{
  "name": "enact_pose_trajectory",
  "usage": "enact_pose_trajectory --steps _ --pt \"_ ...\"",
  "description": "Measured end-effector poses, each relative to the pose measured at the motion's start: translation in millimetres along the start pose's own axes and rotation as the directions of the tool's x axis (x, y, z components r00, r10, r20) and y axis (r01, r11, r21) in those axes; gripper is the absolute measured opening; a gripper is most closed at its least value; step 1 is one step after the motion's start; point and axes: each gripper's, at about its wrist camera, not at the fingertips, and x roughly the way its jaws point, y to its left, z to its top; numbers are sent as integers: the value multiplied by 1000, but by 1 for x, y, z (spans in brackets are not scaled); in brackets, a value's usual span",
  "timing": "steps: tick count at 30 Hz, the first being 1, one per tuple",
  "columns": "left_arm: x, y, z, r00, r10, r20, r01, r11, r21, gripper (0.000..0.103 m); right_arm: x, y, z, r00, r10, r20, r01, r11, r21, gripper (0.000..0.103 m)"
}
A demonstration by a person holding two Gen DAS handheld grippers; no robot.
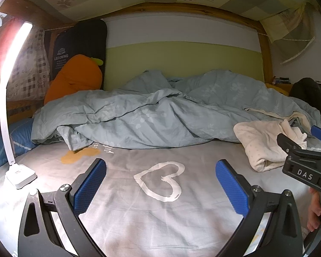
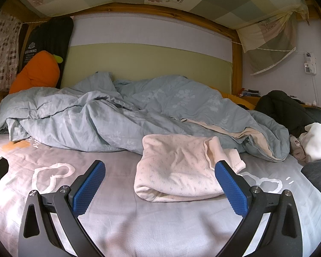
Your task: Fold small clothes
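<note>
Both wide-jawed and empty above the grey sheet (image 2: 160,224), right gripper (image 2: 160,184) facing the doubled-over cream ribbed garment (image 2: 173,167) beside the duvet (image 2: 117,115), left gripper (image 1: 160,184) clear, seemingly for access.

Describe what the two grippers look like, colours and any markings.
Both are alike: the left gripper and the right gripper each have two black plastic arms that curve outward, silver screws at the joints, and blue textured pads on the inner faces of the fingers. Seen from the left camera, the right gripper's black body bears white letters, DAS. No cables show.
</note>
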Motion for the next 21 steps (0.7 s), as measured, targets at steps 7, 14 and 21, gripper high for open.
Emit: enact_pose_trajectory --steps 7,14,21 --pt "1 3 0 1000 -9 -3 9 1000 3 102 1 -1 0 1000 3 0 -3 1000 -2 103" --pt "1 3 0 1000 -12 -4 12 1000 4 102 1 -1 0 1000 5 -1 -5 1000 -3 103" --pt "2 4 -2 1000 -21 -7 21 1000 6 102 1 -3 -1 1000 7 -3 -7 1000 0 103"
